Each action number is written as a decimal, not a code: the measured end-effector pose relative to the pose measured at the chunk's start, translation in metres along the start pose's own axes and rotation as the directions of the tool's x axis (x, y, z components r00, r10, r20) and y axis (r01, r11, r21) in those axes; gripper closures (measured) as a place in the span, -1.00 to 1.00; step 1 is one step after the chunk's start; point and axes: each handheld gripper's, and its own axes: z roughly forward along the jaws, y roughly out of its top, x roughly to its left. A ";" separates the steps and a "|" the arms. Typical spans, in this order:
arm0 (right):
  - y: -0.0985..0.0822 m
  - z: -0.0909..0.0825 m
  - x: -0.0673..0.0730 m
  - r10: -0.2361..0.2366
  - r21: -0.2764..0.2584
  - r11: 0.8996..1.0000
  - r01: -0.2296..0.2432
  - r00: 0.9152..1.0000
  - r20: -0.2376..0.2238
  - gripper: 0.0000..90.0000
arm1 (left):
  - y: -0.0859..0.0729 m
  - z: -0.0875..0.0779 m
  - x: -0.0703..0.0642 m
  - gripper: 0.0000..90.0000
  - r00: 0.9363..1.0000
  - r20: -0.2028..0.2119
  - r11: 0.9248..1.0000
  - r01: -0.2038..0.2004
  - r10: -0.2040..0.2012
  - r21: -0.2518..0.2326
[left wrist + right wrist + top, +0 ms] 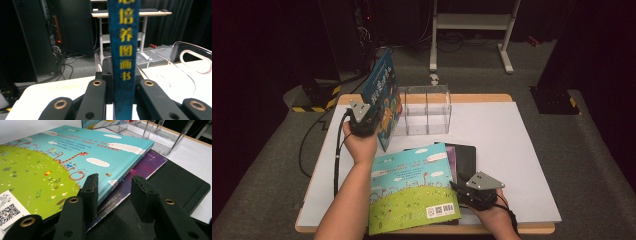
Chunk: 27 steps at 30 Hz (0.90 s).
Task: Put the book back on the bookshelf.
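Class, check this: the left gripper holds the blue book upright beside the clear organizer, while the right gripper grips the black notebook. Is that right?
Not quite. The right gripper is open, gripping nothing, at the edge of the green book, as the right gripper view shows. The rest stands.

looking glossy and smooth: the card cover of the green-and-teal picture book [62, 157], catching soft light. just under that book, showing a duller sheen and a scuffed white paper edge: the purple book [150, 162]. beneath both, lying matt and faintly grained like leatherette: the black notebook [180, 185]. beyond that book, gleaming as clear hard plastic: the organizer [427, 110]. appearing matt black, worn and crumbly at the tips: the pads of the right gripper [113, 192]. shining dully as printed card: the spine of the blue book [123, 50]. under everything, looking flat, white and smooth, with a pale wood edge: the table [512, 140].
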 end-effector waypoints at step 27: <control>-0.001 -0.001 0.001 0.002 -0.007 1.000 -0.002 1.000 -0.008 0.28 | -0.003 -0.004 -0.006 0.81 0.999 -0.050 1.000 0.015 -0.016 -0.021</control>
